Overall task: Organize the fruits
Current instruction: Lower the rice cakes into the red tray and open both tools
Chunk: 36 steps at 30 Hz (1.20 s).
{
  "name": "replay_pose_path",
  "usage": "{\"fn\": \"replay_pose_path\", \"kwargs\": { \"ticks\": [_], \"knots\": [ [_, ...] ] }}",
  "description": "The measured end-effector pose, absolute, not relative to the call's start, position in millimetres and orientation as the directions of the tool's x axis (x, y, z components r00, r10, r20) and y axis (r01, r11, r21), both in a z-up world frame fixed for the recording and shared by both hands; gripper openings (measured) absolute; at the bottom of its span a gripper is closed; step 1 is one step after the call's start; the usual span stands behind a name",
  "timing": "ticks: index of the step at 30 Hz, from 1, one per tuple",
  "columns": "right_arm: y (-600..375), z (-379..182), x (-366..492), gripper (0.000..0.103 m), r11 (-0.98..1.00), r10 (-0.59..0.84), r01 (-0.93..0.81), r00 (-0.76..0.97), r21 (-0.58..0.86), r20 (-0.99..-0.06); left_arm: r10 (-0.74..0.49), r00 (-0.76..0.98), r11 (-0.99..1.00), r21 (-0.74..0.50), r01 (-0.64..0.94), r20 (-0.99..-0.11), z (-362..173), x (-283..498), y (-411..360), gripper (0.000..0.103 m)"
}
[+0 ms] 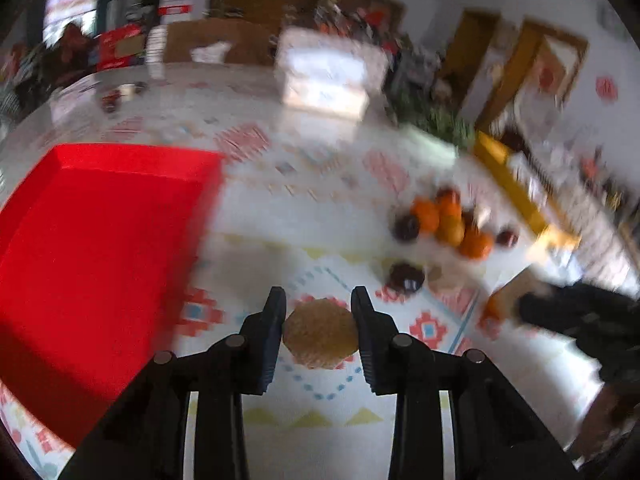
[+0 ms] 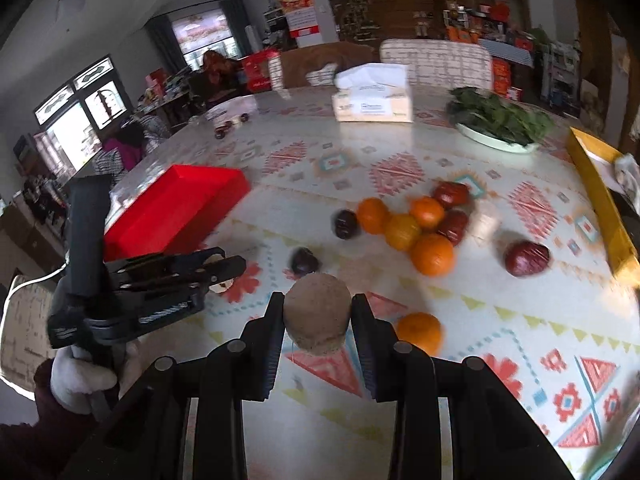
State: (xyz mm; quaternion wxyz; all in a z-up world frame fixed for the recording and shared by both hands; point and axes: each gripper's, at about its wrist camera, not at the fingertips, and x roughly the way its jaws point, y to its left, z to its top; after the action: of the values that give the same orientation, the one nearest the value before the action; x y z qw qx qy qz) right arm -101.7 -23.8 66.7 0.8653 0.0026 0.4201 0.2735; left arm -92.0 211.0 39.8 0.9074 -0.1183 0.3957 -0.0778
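Note:
My left gripper (image 1: 319,334) is shut on a round brown fruit (image 1: 320,333) above the patterned tablecloth, just right of the red tray (image 1: 100,240). My right gripper (image 2: 318,320) is shut on another brown fruit (image 2: 318,312). The left gripper also shows in the right wrist view (image 2: 224,266), side-on, near the red tray (image 2: 176,208). A pile of oranges (image 2: 404,228) and dark red fruits (image 2: 452,194) lies in the middle of the table. A lone orange (image 2: 420,332) and a dark red fruit (image 2: 526,258) lie apart. The pile also shows in the left wrist view (image 1: 448,224).
A yellow tray (image 2: 600,200) stands at the right edge. A plate of greens (image 2: 500,120) and a tissue box (image 2: 374,100) stand at the back. Two dark plums (image 2: 346,224) lie left of the pile. A chair back (image 2: 436,62) stands beyond the table.

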Motion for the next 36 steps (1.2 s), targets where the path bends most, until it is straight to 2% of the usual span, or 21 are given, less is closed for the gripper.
{"fn": "replay_pose_path", "kwargs": {
  "ticks": [4,9,14,15,17,18,19,22,24,26,28,30,36],
  "knots": [
    [17,71,-91,0.036,0.800,0.540,-0.535,0.443,0.272,-0.716,-0.131,0.734,0.958,-0.277,-0.081,-0.667,59,-101,268,0.033],
    [94,70,-76,0.036,0.710,0.620,-0.630,0.349,0.314,-0.703,-0.026,0.708,0.937,-0.264,-0.229,-0.706,49,-97,329,0.033],
    [162,57,-62,0.037,0.648,0.655,-0.674,0.257,0.354,-0.711,0.025,0.679,0.912,-0.261,-0.316,-0.734,34,-96,361,0.033],
    [173,53,-60,0.037,0.644,0.653,-0.680,0.249,0.351,-0.715,0.024,0.675,0.909,-0.265,-0.322,-0.737,33,-97,366,0.035],
    [190,47,-57,0.037,0.635,0.652,-0.687,0.231,0.353,-0.722,0.015,0.676,0.905,-0.278,-0.323,-0.736,31,-99,371,0.047],
    [195,44,-56,0.037,0.632,0.653,-0.688,0.227,0.356,-0.723,0.016,0.678,0.902,-0.282,-0.327,-0.734,31,-100,372,0.059],
    [199,42,-55,0.037,0.632,0.655,-0.687,0.226,0.359,-0.721,0.025,0.679,0.900,-0.278,-0.334,-0.734,31,-100,374,0.064],
    [205,41,-54,0.043,0.648,0.645,-0.678,0.246,0.347,-0.724,0.016,0.690,0.896,-0.295,-0.331,-0.723,33,-104,377,0.073],
    [202,42,-52,0.050,0.653,0.647,-0.673,0.258,0.347,-0.718,0.009,0.702,0.891,-0.313,-0.329,-0.712,35,-107,378,0.076],
    [196,45,-52,0.052,0.665,0.645,-0.665,0.281,0.340,-0.711,0.013,0.713,0.889,-0.319,-0.330,-0.701,38,-111,376,0.077],
    [191,50,-51,0.052,0.676,0.643,-0.656,0.301,0.337,-0.704,0.021,0.721,0.887,-0.320,-0.333,-0.692,42,-115,372,0.082],
    [178,54,-51,0.058,0.689,0.642,-0.641,0.325,0.337,-0.695,0.024,0.725,0.889,-0.316,-0.330,-0.688,46,-116,367,0.083],
    [132,66,-53,0.061,0.732,0.625,-0.599,0.401,0.324,-0.669,-0.054,0.746,0.898,-0.359,-0.255,-0.664,66,-124,336,0.084]
  ]
}}
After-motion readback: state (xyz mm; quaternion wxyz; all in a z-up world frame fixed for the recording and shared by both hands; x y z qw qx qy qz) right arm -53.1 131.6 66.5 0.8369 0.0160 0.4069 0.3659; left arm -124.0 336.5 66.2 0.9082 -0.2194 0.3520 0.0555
